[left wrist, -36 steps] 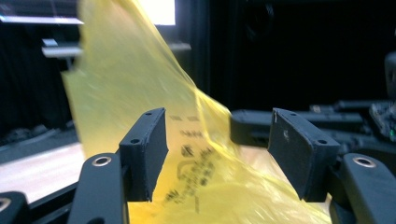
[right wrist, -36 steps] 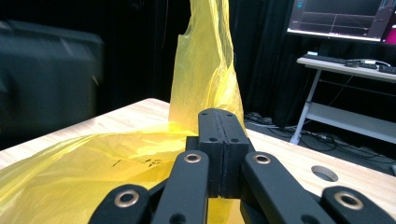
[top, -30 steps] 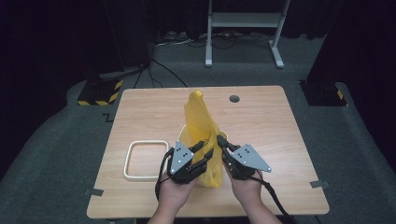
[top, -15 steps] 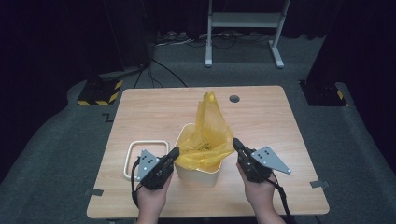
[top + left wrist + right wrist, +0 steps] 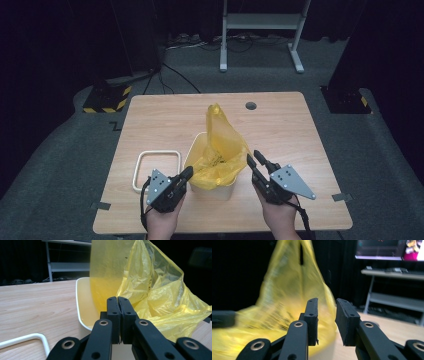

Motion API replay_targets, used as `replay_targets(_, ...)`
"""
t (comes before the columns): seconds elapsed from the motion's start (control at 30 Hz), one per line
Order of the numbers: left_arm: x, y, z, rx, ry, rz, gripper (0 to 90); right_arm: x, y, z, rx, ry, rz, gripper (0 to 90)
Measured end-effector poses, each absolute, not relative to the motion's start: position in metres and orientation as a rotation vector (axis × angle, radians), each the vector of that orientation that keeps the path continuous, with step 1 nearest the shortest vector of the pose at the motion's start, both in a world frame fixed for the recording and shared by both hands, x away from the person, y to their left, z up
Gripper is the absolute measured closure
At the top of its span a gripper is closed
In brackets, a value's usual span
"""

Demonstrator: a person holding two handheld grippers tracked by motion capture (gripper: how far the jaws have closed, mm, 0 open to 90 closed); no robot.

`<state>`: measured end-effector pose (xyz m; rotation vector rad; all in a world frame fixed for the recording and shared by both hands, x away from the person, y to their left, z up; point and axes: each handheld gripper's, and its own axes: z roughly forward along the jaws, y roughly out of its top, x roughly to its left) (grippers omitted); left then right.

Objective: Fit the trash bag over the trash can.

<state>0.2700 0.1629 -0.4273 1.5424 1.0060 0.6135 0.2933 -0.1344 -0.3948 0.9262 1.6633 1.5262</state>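
The thin yellow plastic bag (image 5: 220, 150) sits in the cream plastic bin (image 5: 197, 150) near the surface's (image 5: 300, 130) front edge but isn't spread over the rim yet; the left tool (image 5: 187, 172) is pinched together on the bag's edge, and the right tool (image 5: 254, 159) has just been opening, nothing between its jaws.

A light wooden tabletop (image 5: 165, 112) is standing on grey carpeted floor (image 5: 385, 150), with black curtains hanging behind in darkness. A pale metal stand (image 5: 260, 30) is sitting beyond it, cables (image 5: 170, 75) are trailing across the floor, and a yellow-and-black striped block (image 5: 106, 99) is lying at the left. A lit screen (image 5: 387, 248) is glowing above a shelf.
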Motion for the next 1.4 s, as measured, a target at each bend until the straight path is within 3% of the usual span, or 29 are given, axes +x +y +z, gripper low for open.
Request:
replay_targets(0.23, 0.263, 0.163, -0.428, 1.543, 0.999, 0.620, 85.1, 0.286, -0.108, -0.399, 0.919, 1.793, 1.505, 61.1)
replay_targets(0.57, 0.254, 0.154, -0.436, 1.584, 0.968, 0.626, 83.2, 0.280, -0.117, -0.414, 1.004, 1.788, 1.496, 59.9)
replay_targets(0.7, 0.253, 0.152, -0.437, 1.588, 0.968, 0.630, 83.2, 0.279, -0.116, -0.414, 1.061, 1.765, 1.506, 51.6)
replay_targets(0.83, 0.253, 0.152, -0.440, 1.592, 0.971, 0.626, 83.3, 0.277, -0.110, -0.422, 1.084, 1.810, 1.509, 49.7)
replay_targets(0.93, 0.253, 0.152, -0.440, 1.591, 0.970, 0.632, 83.4, 0.277, -0.104, -0.429, 1.072, 1.845, 1.490, 60.2)
replay_targets(1.1, 0.254, 0.153, -0.442, 1.578, 0.980, 0.627, 83.5, 0.273, -0.103, -0.433, 1.026, 1.863, 1.469, 86.4)
replay_targets(1.4, 0.256, 0.143, -0.446, 1.598, 0.961, 0.623, 83.3, 0.261, -0.111, -0.450, 0.990, 1.889, 1.434, 89.6)
